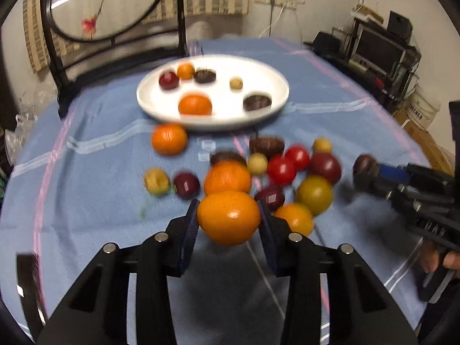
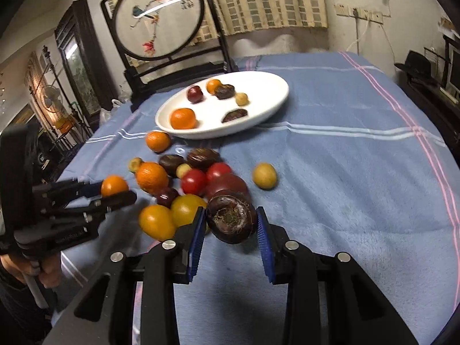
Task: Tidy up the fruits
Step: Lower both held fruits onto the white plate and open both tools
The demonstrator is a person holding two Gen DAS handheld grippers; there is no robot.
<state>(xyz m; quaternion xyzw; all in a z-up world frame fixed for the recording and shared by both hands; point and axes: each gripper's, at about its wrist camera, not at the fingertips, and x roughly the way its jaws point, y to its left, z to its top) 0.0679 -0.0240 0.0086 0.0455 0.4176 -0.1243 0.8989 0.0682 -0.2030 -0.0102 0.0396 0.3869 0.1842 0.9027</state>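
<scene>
My left gripper (image 1: 229,220) is shut on an orange kumquat (image 1: 228,217) and holds it above the blue cloth; it also shows in the right wrist view (image 2: 115,191). My right gripper (image 2: 231,224) is shut on a dark brown water chestnut (image 2: 231,220); it appears at the right of the left wrist view (image 1: 365,169). A white oval plate (image 1: 258,66) at the back holds several fruits: oranges, a dark plum, chestnuts, a small yellow one. A pile of loose fruit (image 1: 281,169) lies on the cloth between the plate and the grippers.
The table wears a blue cloth (image 2: 359,172) with pink and white stripes. A round embroidered screen on a black stand (image 2: 161,20) stands behind the plate. A single yellow fruit (image 2: 264,176) lies apart, right of the pile. Shelves and clutter stand beyond the right edge.
</scene>
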